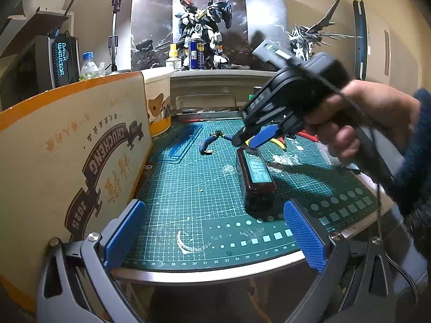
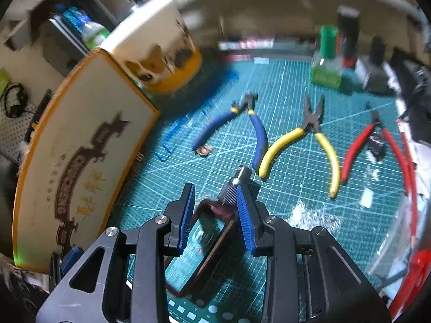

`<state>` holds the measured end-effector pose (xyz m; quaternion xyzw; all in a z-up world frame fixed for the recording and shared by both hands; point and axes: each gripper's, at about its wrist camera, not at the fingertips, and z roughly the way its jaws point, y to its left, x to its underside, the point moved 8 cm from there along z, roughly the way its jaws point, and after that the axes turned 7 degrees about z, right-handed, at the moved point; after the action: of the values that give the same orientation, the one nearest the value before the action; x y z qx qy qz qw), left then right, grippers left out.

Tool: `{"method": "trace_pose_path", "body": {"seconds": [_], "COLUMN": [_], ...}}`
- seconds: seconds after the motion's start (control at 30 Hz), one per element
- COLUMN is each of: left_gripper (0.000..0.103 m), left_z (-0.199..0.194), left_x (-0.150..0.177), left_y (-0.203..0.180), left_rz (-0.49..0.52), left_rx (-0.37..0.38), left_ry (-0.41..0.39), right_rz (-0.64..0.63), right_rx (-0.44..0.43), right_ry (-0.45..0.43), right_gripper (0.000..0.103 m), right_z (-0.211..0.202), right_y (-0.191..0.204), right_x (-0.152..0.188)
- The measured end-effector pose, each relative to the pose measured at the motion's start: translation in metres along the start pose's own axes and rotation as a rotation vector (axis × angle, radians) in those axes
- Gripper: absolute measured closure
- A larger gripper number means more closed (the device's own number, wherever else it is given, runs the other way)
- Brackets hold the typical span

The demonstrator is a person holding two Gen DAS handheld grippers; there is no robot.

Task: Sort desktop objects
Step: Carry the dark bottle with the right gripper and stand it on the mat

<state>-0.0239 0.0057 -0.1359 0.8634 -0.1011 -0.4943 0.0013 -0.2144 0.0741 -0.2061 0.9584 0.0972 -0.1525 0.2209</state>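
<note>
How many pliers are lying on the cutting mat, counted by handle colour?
Blue-handled pliers: 1
Yellow-handled pliers: 1
Red-handled pliers: 1
Total: 3

case [image 1: 257, 177] on mat [image 1: 188, 177] | box [image 1: 72, 145] left | cutters [image 2: 301, 145] behind

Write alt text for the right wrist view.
The right tool, its blue pads apart, hangs over a dark red rectangular case on a green cutting mat. Beyond lie blue-handled, yellow-handled and red-handled pliers.
</note>
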Motion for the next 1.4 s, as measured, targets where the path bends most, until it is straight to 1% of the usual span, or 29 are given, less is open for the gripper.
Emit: {"method": "trace_pose_path", "body": {"seconds": [0.07,0.23,0.3,0.33,0.4,0.47,0.5,0.53,0.67,0.73,0.77,0.8,0.83,0.9,1.1,1.27,1.3,1.4], "left_gripper": [0.0,0.0,0.0,0.0,0.0,0.0,0.0,0.0,0.0,0.0,0.0,0.0,0.0,0.0,0.0,0.0,0.0,0.0], "left_z": [-0.001,-0.001,-0.001,-0.001,-0.003,-0.004,-0.005,-0.006,-0.009,-0.01,-0.011,-0.011,-0.011,-0.011,-0.014,-0.014,-0.015,-0.015], "left_x": [-0.001,-0.001,-0.002,-0.002,-0.003,-0.003,-0.003,-0.003,-0.004,-0.004,-0.004,-0.004,-0.005,-0.005,-0.008,-0.007,-0.007,-0.005], "left_y": [0.001,0.0,-0.001,-0.002,-0.004,-0.005,-0.006,-0.005,-0.001,0.001,0.001,0.0,0.0,-0.002,-0.007,-0.006,-0.005,-0.005], "left_rz": [-0.001,-0.006,-0.009,-0.01,-0.007,-0.005,-0.004,-0.003,-0.014,-0.017,-0.016,-0.016,-0.015,-0.014,-0.007,-0.009,-0.013,-0.021], "left_rx": [0.003,0.011,0.018,0.024,0.027,0.031,0.033,0.032,0.029,0.026,0.025,0.027,0.029,0.033,0.036,0.028,0.025,0.025], "left_ry": [-0.004,-0.002,-0.001,-0.002,-0.006,-0.009,-0.01,-0.011,-0.016,-0.019,-0.019,-0.019,-0.02,-0.02,-0.033,-0.036,-0.039,-0.039], "right_rz": [-0.005,0.002,0.013,0.019,0.033,0.033,0.031,0.028,0.024,0.023,0.023,0.022,0.021,0.009,-0.013,-0.03,-0.043,-0.061], "right_rx": [0.033,0.064,0.074,0.082,0.113,0.132,0.14,0.144,0.135,0.121,0.114,0.105,0.095,0.088,0.088,0.091,0.096,0.098], "right_ry": [0.045,0.143,0.184,0.198,0.224,0.231,0.225,0.215,0.16,0.114,0.088,0.058,0.025,-0.022,-0.119,-0.291,-0.325,-0.375], "right_gripper": [0.071,0.069,0.067,0.065,0.054,0.056,0.061,0.066,0.068,0.069,0.073,0.081,0.082,0.082,0.083,0.083,0.083,0.083], "right_z": [0.008,0.013,0.015,0.016,0.019,0.021,0.021,0.021,0.017,0.01,0.006,0.0,-0.008,-0.021,-0.057,-0.091,-0.097,-0.099], "right_y": [-0.004,-0.004,-0.003,-0.003,-0.005,-0.004,-0.004,-0.003,0.001,0.003,0.004,0.005,0.007,0.011,0.022,0.037,0.04,0.051], "right_x": [-0.002,-0.001,0.003,0.004,0.007,0.01,0.01,0.01,0.012,0.011,0.011,0.01,0.009,0.009,0.012,0.018,0.023,0.037]}}
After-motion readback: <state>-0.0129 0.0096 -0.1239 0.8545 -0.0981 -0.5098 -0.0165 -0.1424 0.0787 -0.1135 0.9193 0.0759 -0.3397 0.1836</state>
